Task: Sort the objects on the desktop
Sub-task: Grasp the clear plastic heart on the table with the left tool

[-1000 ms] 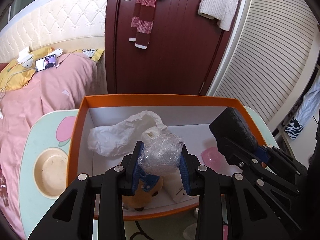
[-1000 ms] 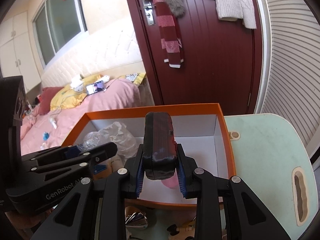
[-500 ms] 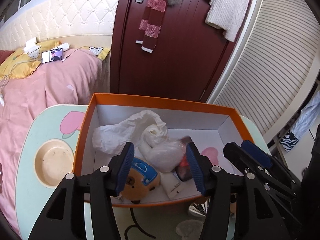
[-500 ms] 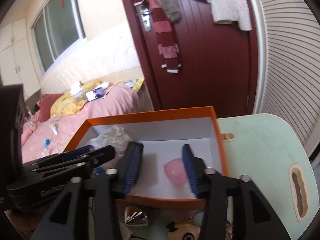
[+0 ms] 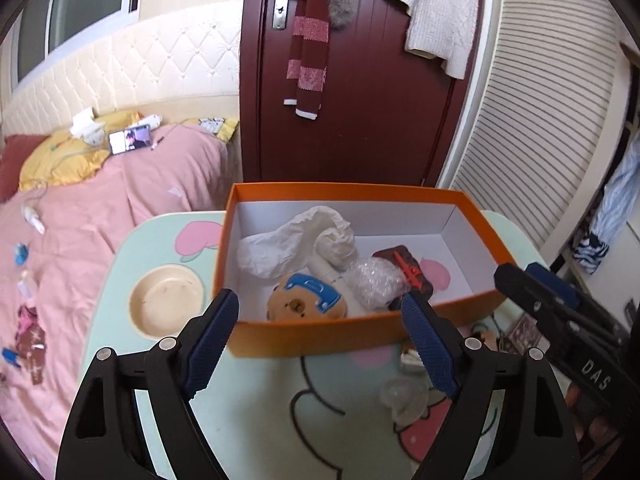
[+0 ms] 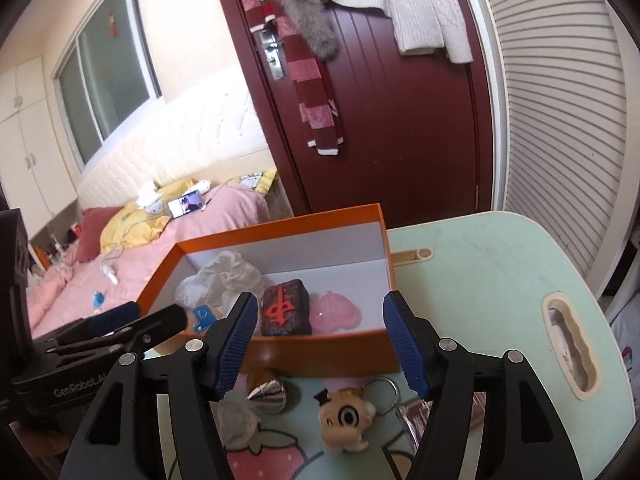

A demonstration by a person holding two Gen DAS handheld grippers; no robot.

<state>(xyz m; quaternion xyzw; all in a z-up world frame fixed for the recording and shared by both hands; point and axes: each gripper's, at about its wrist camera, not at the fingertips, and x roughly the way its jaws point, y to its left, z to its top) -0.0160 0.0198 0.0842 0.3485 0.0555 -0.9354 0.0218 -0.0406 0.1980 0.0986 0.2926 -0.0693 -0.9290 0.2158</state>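
Observation:
An orange box [image 5: 352, 334] [image 6: 320, 354] stands on the mint table. In it lie crumpled white paper [image 5: 296, 240] [image 6: 224, 280], a bear plush [image 5: 306, 298], a clear bubble-wrap ball [image 5: 374, 284], a black block with a red character [image 6: 286, 312] [image 5: 408, 266] and a pink heart [image 6: 336, 314]. My left gripper [image 5: 320, 344] is open and empty, hanging before the box's near wall. My right gripper [image 6: 318, 342] is open and empty, also at the near wall, and shows in the left wrist view [image 5: 560, 312].
A cream bowl [image 5: 166, 304] sits left of the box. In front of the box lie a silver cone [image 6: 266, 396], a cartoon keychain [image 6: 348, 416] and a clear lump [image 5: 404, 396]. A handle slot [image 6: 570, 346] cuts the table's right side. A pink bed [image 5: 100, 216] lies left.
Both grippers opened: the left let go of the bubble-wrap ball and the right let go of the black block, both now lying in the box. Both grippers then drew back and up.

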